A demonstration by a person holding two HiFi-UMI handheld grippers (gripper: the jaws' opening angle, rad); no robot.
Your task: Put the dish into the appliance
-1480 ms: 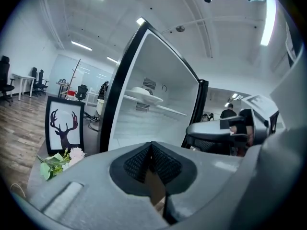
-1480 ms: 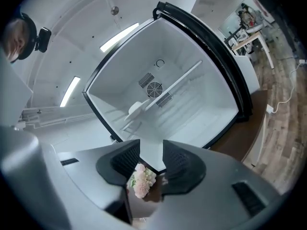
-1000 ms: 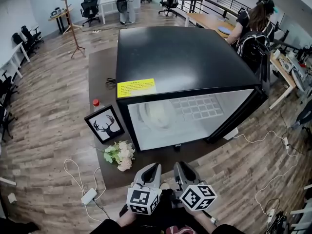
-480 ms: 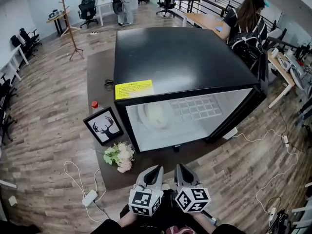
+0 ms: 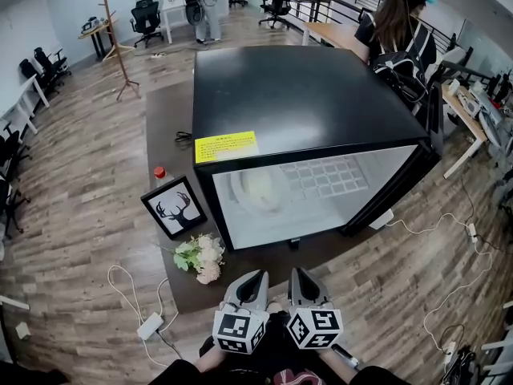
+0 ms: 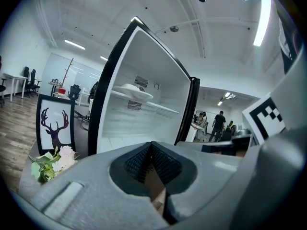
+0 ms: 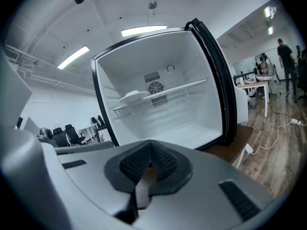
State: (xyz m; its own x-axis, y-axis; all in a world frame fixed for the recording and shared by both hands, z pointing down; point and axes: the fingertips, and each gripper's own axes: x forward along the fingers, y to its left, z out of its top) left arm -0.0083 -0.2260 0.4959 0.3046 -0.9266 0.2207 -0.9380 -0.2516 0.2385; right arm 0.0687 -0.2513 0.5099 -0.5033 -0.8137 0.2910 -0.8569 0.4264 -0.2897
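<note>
A small black fridge point(image 5: 304, 95) stands on a dark mat with its door point(image 5: 393, 189) swung open to the right. A white dish point(image 5: 255, 189) rests on the wire shelf inside, and shows as the dish point(image 6: 132, 91) in the left gripper view and the dish point(image 7: 133, 97) in the right gripper view. My left gripper point(image 5: 256, 279) and right gripper point(image 5: 298, 277) hover side by side close to my body, well short of the fridge opening. Both are shut with nothing between the pads. The left gripper point(image 6: 151, 145) and the right gripper point(image 7: 151, 143) point toward the open cavity.
A framed deer picture point(image 5: 174, 207), a flower bouquet point(image 5: 200, 257) and a red-capped bottle point(image 5: 159, 172) sit left of the fridge. A power strip point(image 5: 148, 325) and cables lie on the wooden floor. A person point(image 5: 397, 30) stands at a desk behind the fridge.
My right gripper has rolled to stand more level and drawn a little closer to the left one. The person behind the fridge has shifted left.
</note>
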